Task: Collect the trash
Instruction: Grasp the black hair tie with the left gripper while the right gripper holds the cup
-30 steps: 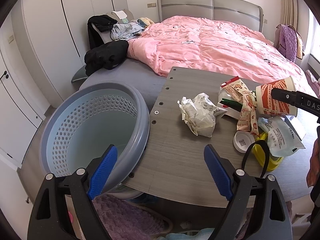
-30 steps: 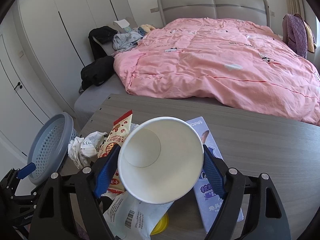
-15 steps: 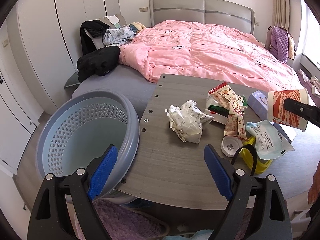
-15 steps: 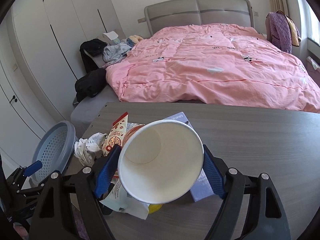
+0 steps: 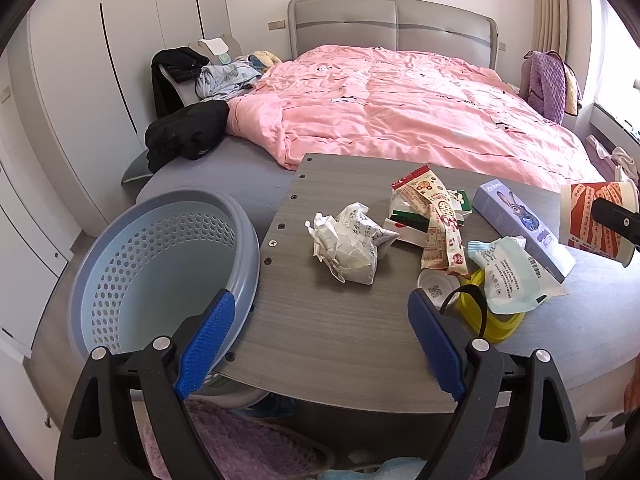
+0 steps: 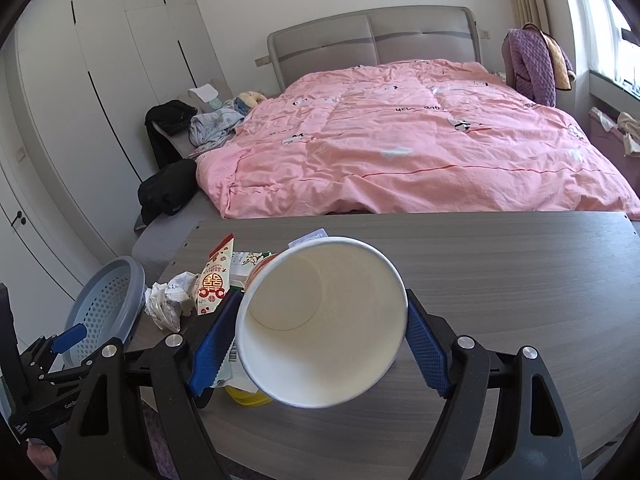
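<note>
Basket (image 5: 160, 264): perforated blue-grey bin, empty, touching the table's (image 5: 340, 340) left end.
Cup (image 6: 320, 324): paper cup clamped sideways, above the table's right part, well apart from the basket.
Risk: the thin wall could buckle or slip during the carry across.
Right gripper (image 6: 318, 340): jaws wide, pads pressing the cup.
Left gripper (image 5: 320, 336): wide open, holding nothing, by the basket.

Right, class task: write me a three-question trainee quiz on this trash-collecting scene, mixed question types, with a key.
1. True or false: the right gripper is shut on the paper cup.
2. What lies nearest the basket on the table?
A. crumpled paper
B. lilac box
C. yellow lid
3. Fill in: the left gripper is ____, holding nothing.

Key: 1 true; 2 A; 3 open.
</note>
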Action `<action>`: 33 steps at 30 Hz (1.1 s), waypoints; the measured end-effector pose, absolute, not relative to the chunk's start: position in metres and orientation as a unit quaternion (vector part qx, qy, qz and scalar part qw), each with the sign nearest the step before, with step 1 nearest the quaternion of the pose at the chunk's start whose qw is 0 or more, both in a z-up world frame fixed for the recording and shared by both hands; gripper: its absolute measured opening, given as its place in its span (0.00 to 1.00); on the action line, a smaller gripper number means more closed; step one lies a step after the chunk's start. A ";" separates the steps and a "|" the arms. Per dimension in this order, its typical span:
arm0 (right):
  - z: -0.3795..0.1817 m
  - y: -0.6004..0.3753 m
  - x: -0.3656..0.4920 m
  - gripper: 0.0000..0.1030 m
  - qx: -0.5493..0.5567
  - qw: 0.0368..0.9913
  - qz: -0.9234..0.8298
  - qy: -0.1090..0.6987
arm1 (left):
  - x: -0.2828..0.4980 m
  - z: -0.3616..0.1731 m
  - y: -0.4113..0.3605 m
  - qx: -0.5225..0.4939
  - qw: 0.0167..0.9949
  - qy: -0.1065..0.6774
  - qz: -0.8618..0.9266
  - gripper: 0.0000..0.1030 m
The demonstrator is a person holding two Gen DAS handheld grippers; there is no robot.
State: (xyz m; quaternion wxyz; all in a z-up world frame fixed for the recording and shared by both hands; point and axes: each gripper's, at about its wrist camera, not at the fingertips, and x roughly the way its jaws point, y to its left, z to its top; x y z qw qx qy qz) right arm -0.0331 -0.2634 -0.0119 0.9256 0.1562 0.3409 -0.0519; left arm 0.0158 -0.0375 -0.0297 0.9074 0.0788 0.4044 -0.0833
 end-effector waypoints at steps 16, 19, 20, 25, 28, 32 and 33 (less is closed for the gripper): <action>-0.020 -0.272 -0.076 0.75 0.171 0.922 -0.070 0.342 | -0.006 -0.033 -0.052 0.090 0.903 0.402 -0.117 0.82; -0.020 -0.274 -0.084 0.75 0.169 0.923 -0.075 0.338 | -0.008 -0.036 -0.055 0.091 0.900 0.407 -0.125 0.82; -0.020 -0.275 -0.087 0.75 0.168 0.923 -0.077 0.337 | -0.008 -0.036 -0.055 0.092 0.899 0.408 -0.128 0.82; -0.022 -0.278 -0.092 0.75 0.171 0.923 -0.081 0.336 | -0.012 -0.040 -0.057 0.091 0.895 0.412 -0.147 0.82; -0.023 -0.278 -0.093 0.75 0.173 0.923 -0.080 0.335 | -0.012 -0.045 -0.062 0.092 0.889 0.419 -0.160 0.82; -0.024 -0.277 -0.092 0.75 0.176 0.922 -0.076 0.336 | -0.010 -0.056 -0.072 0.099 0.876 0.435 -0.184 0.82; -0.025 -0.276 -0.091 0.75 0.176 0.922 -0.076 0.337 | -0.010 -0.059 -0.075 0.101 0.871 0.440 -0.192 0.82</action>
